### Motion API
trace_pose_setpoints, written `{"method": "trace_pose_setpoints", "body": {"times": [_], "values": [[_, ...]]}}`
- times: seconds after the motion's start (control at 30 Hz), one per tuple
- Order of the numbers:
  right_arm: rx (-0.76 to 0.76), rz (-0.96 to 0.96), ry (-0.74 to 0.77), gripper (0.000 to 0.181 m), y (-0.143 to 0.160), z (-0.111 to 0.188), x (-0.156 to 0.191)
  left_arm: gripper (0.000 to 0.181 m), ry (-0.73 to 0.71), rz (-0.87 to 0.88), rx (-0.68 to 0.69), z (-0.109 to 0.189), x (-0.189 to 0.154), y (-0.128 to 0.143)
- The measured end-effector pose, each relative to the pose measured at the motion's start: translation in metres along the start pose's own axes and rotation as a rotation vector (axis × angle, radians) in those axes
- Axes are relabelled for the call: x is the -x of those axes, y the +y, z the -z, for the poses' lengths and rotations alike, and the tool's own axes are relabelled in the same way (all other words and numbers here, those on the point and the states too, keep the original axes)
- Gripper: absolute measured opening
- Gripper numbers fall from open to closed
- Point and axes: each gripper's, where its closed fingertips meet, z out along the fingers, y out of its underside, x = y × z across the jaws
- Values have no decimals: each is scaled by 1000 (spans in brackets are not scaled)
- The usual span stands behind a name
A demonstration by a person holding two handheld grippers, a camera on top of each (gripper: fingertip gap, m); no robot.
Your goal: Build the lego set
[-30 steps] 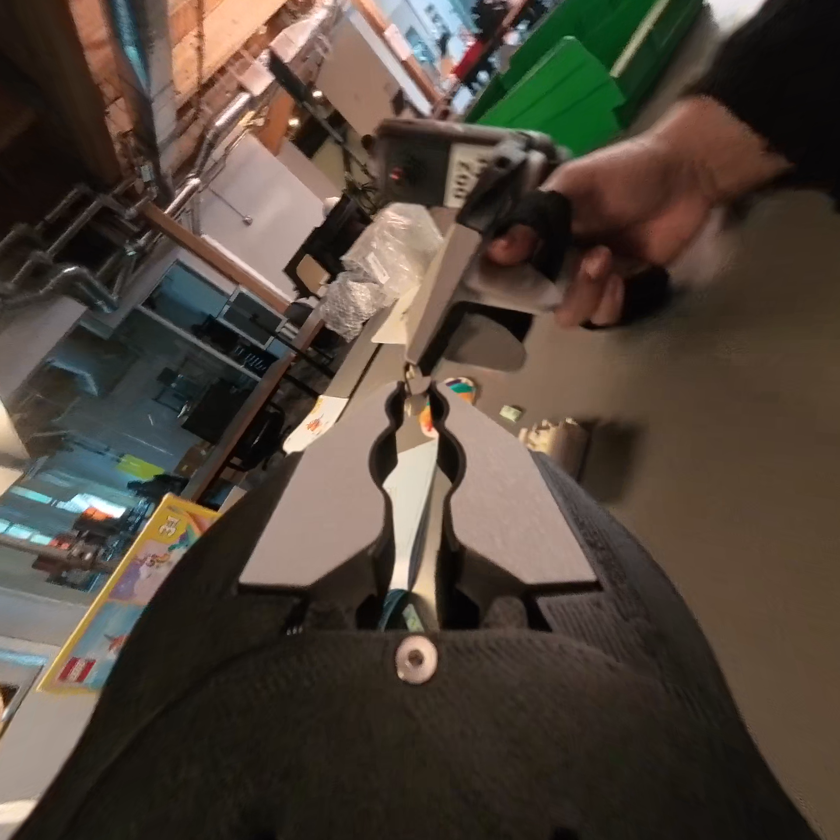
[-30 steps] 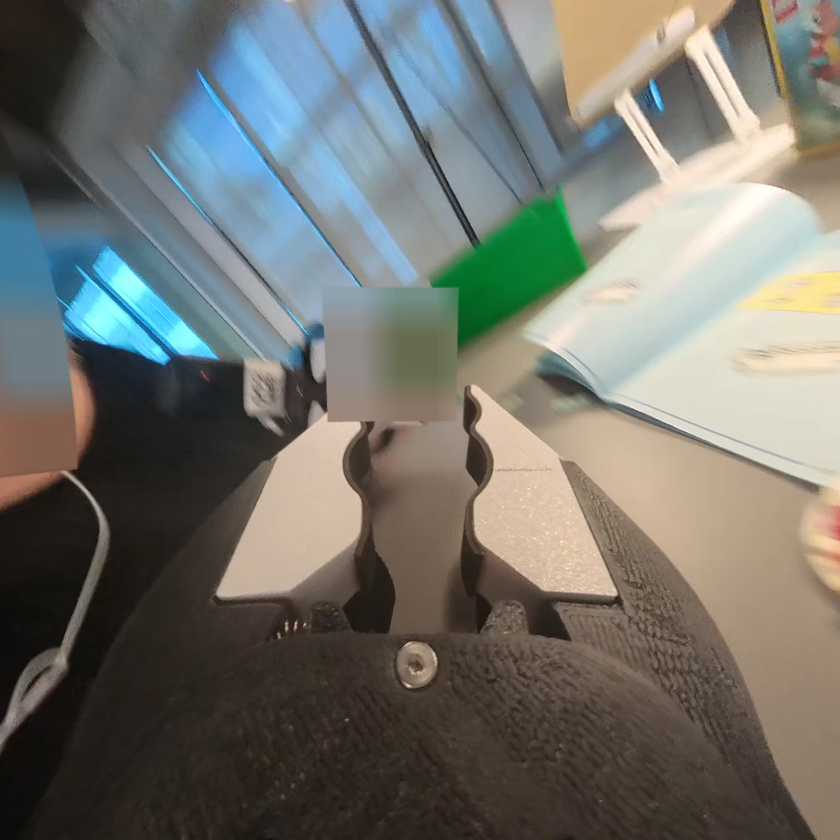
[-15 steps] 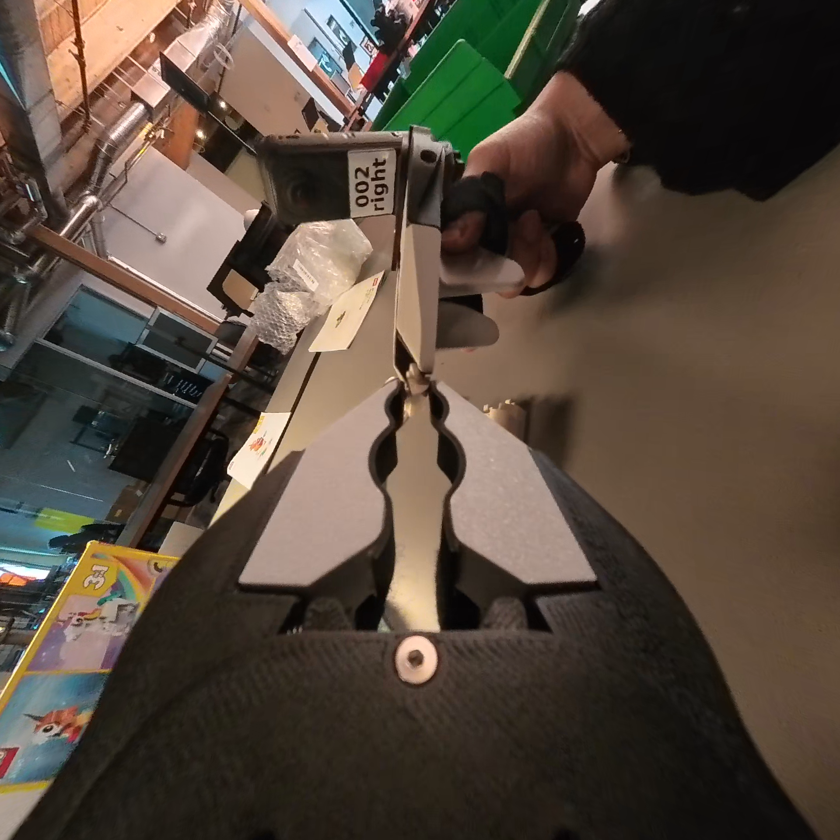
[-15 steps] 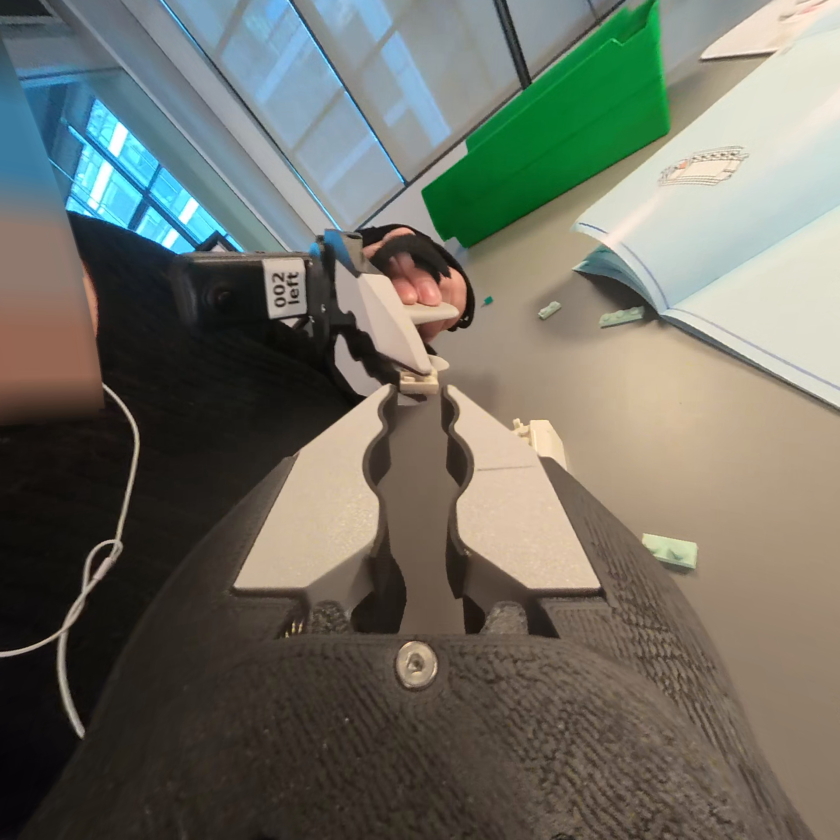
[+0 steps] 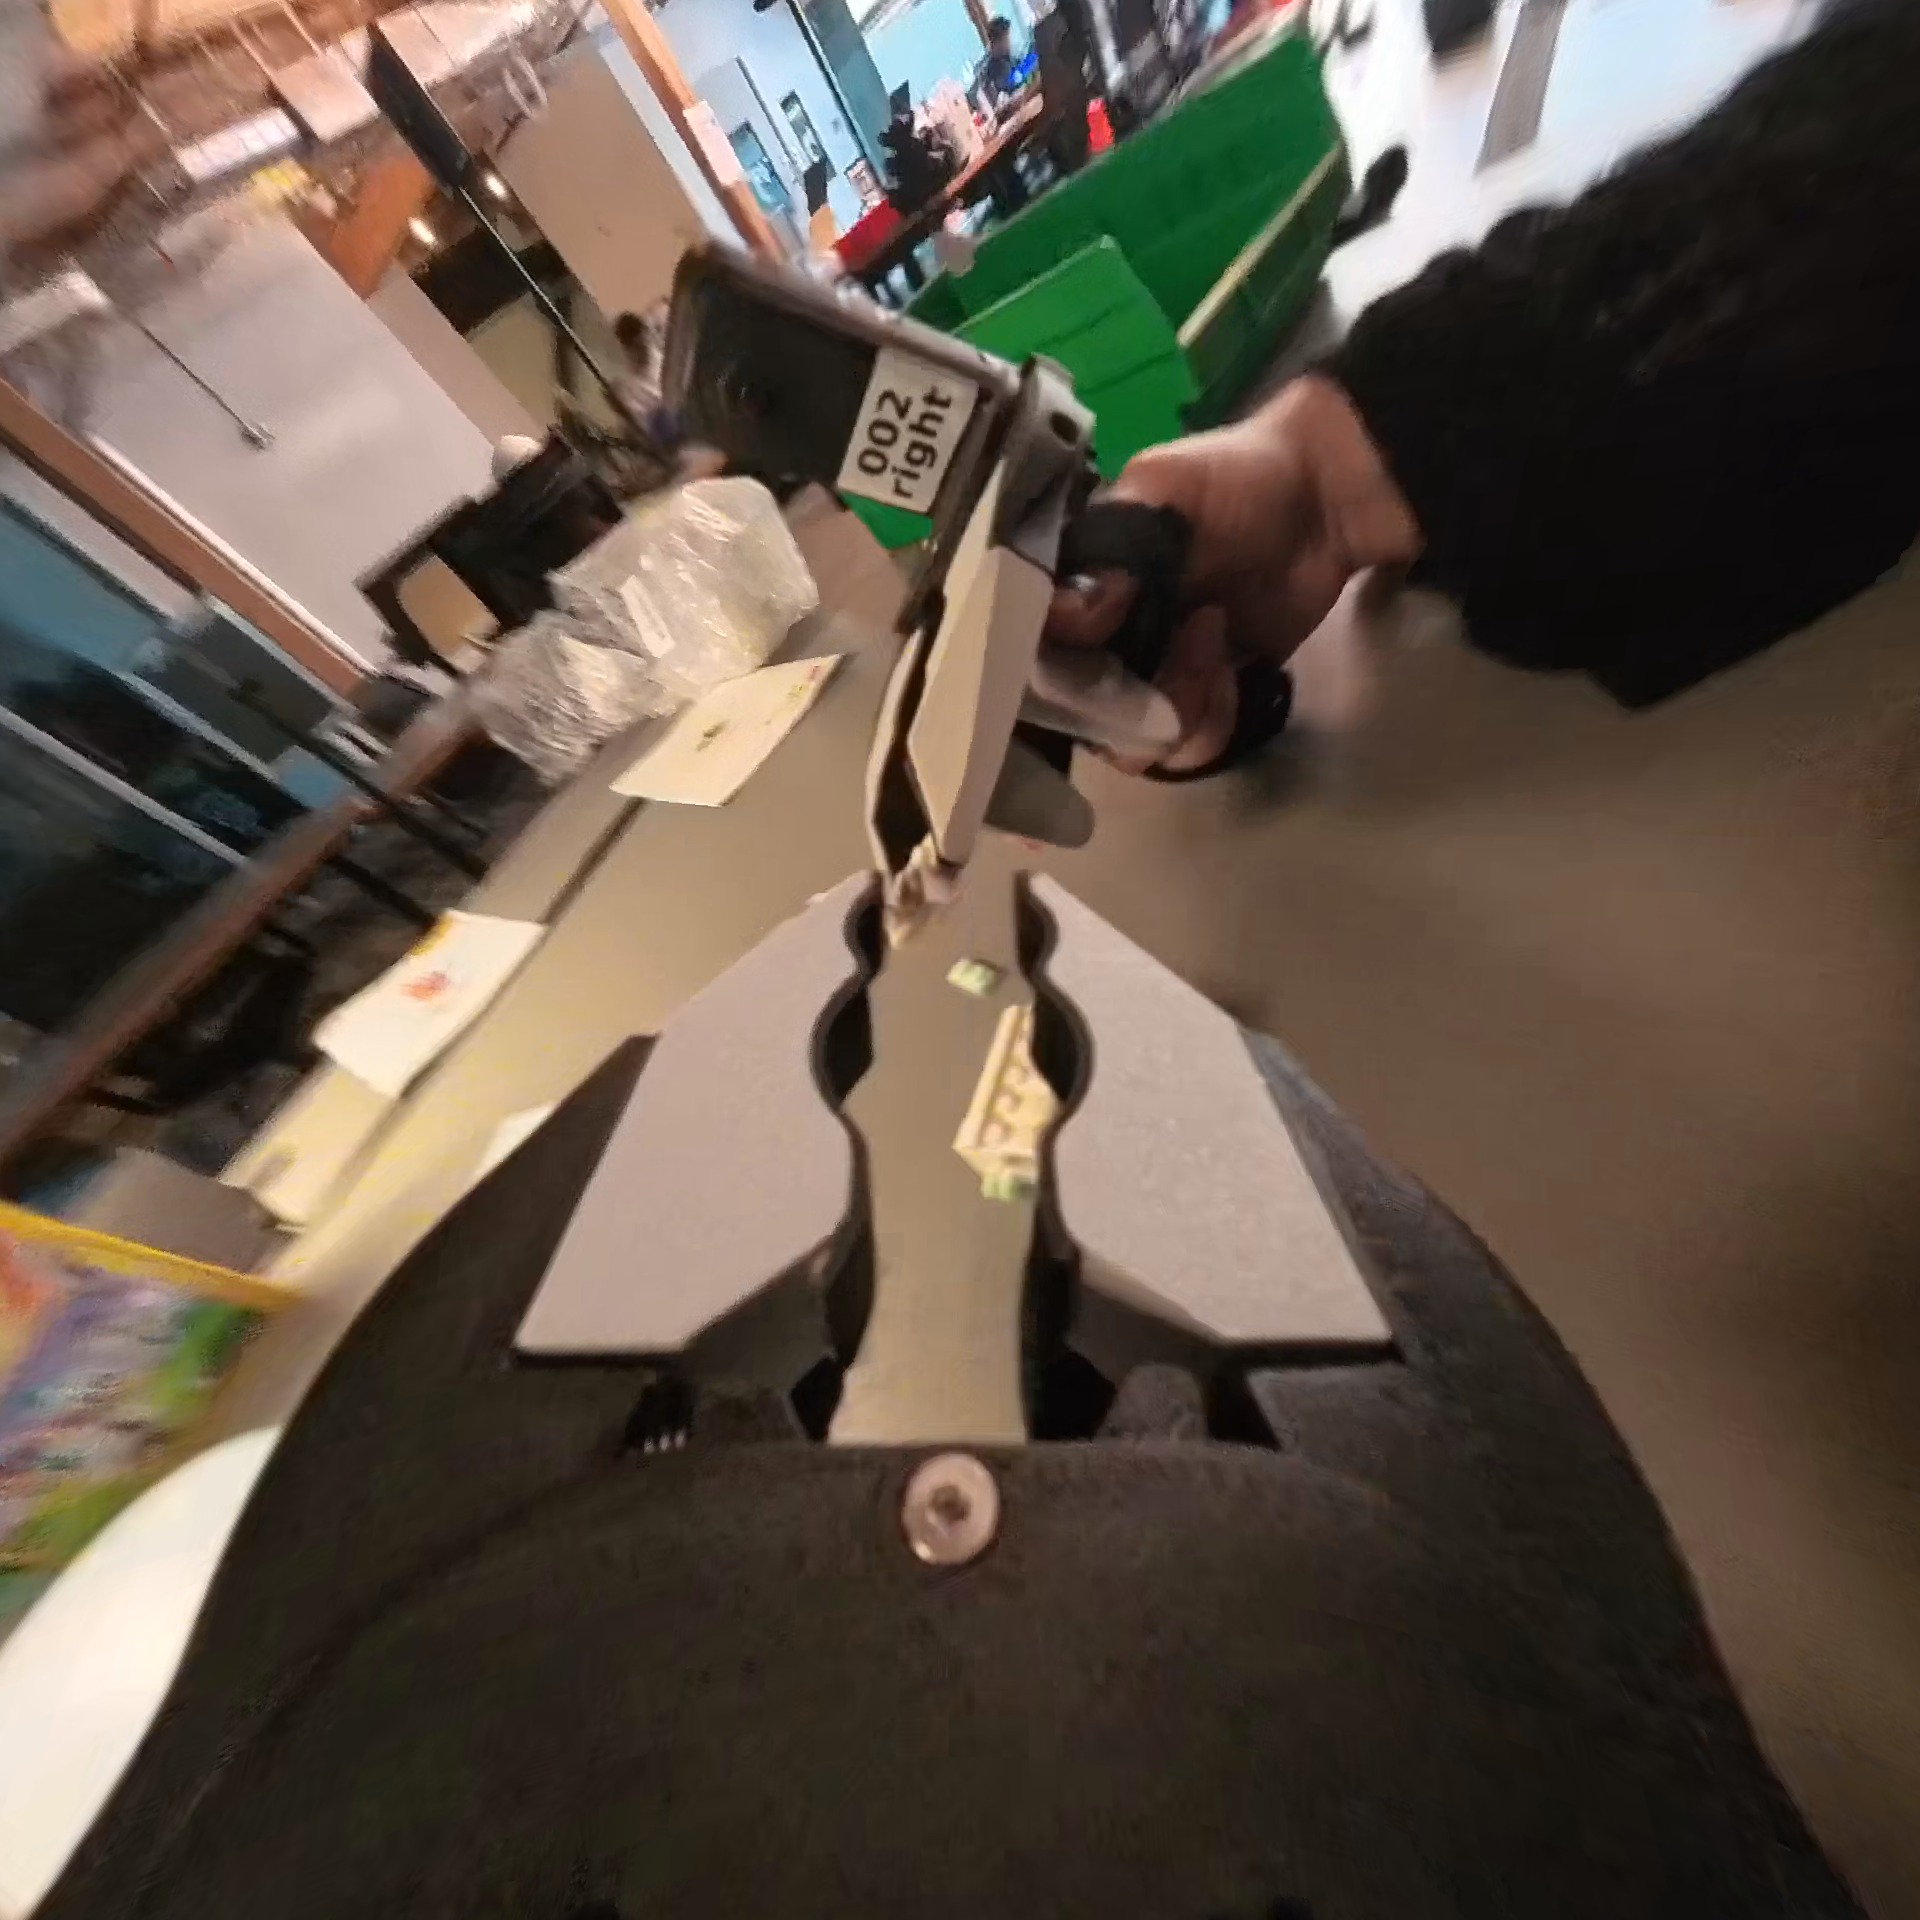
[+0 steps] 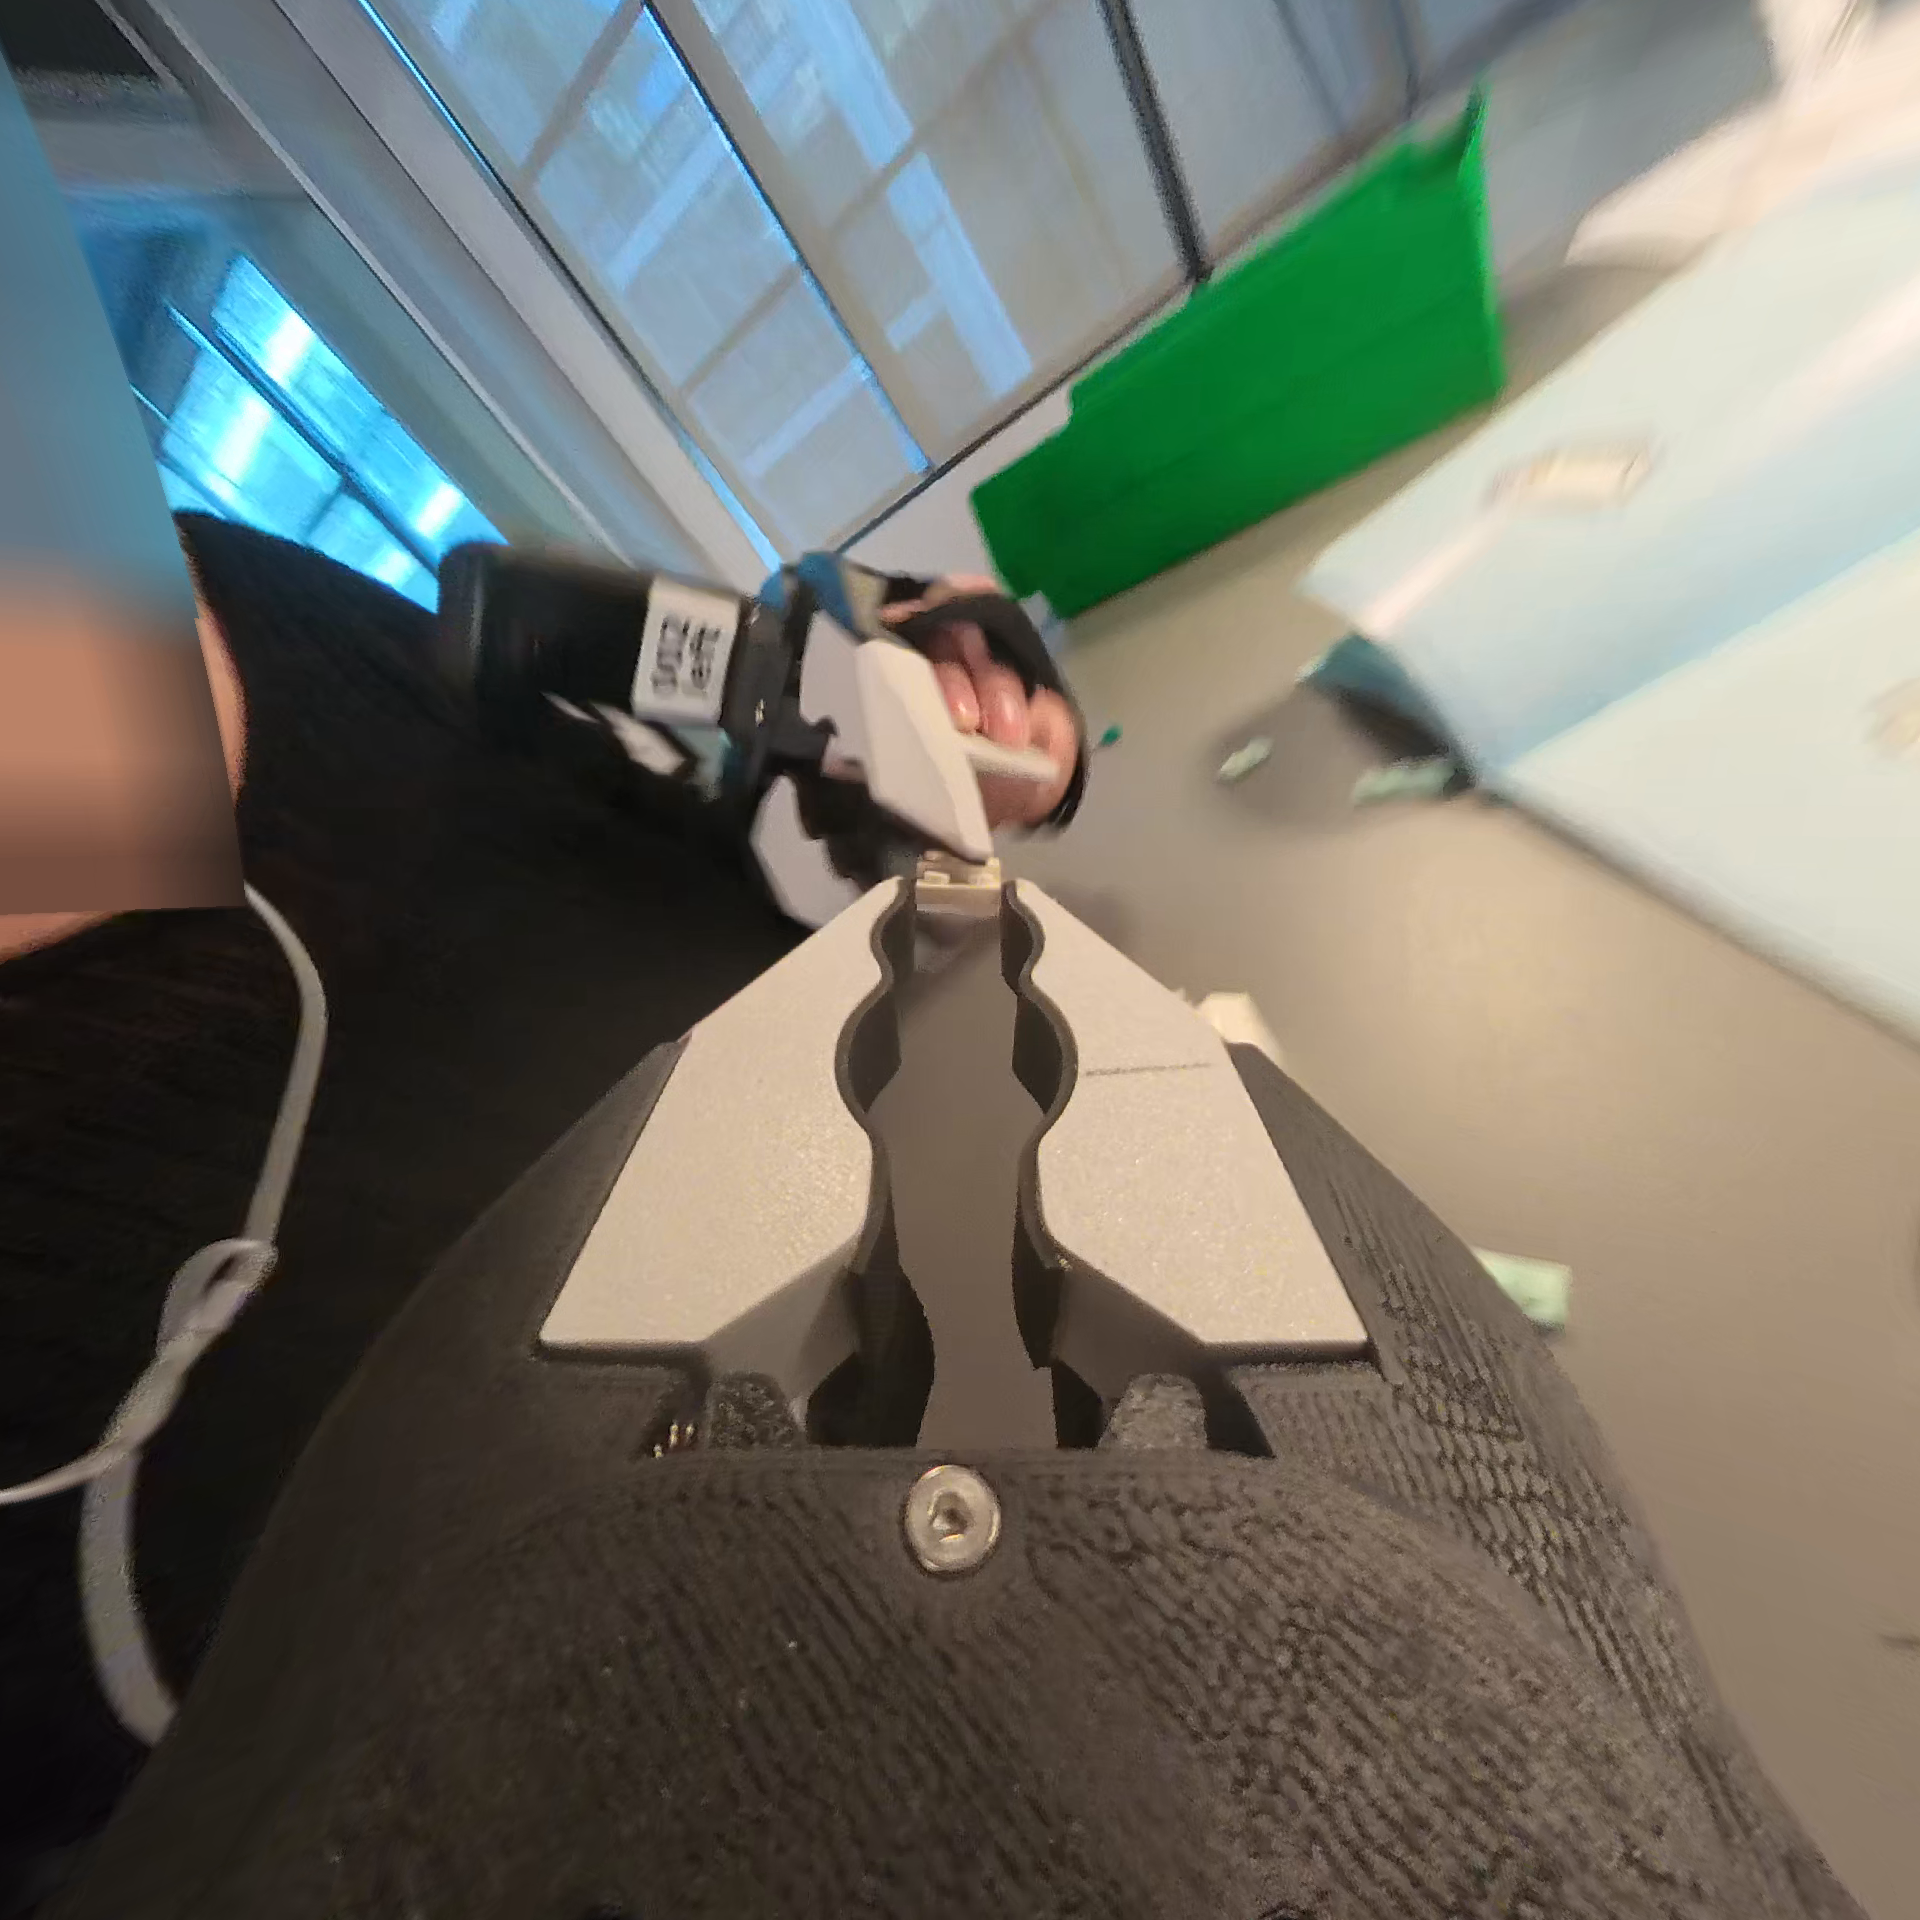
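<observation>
My left gripper [image 5: 948, 896] is open above the grey table [image 5: 1558, 1143], its jaws apart and empty. My right gripper [image 6: 954, 900] is shut on a small tan brick [image 6: 956, 891] at its tips. The left wrist view shows that brick [image 5: 914, 902] pinched in the right gripper's tips [image 5: 920, 868], just ahead of my left fingertips. In the right wrist view one left finger [image 6: 925, 748] rests against the brick from above. A white brick assembly [image 5: 1003, 1112] lies on the table below my left jaws, with a small green piece [image 5: 972, 975] beyond it.
An open light-blue instruction booklet [image 6: 1662, 540] lies at the right, loose mint pieces [image 6: 1522, 1288] near it. Green bins [image 5: 1091, 312] stand at the back. A colourful set box [image 5: 104, 1403], paper sheets [image 5: 727, 743] and plastic bags [image 5: 665, 623] lie at the left.
My left gripper has opened and let go of the small tan brick, which stays in the right gripper's tips. Both views have swung, and the white assembly now shows below my left jaws.
</observation>
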Motion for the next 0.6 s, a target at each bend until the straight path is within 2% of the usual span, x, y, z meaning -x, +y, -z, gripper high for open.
{"method": "trace_pose_setpoints", "body": {"times": [0.03,0.1,0.2,0.3,0.4,0.6], "values": [[-20,47,-1,14,-4,1,3,33,29,101,-9,0,1,-1],[-65,121,2,14,-12,5,8,35,90,295,-57,3,5,-3],[-91,213,20,14,-18,9,13,28,231,552,-168,10,7,-16],[-92,259,21,14,-19,8,17,26,295,709,-244,14,14,-22],[-88,299,22,14,-18,7,20,25,324,767,-258,15,15,-22],[-80,332,32,14,-15,4,21,17,354,774,-248,11,9,-22]]}}
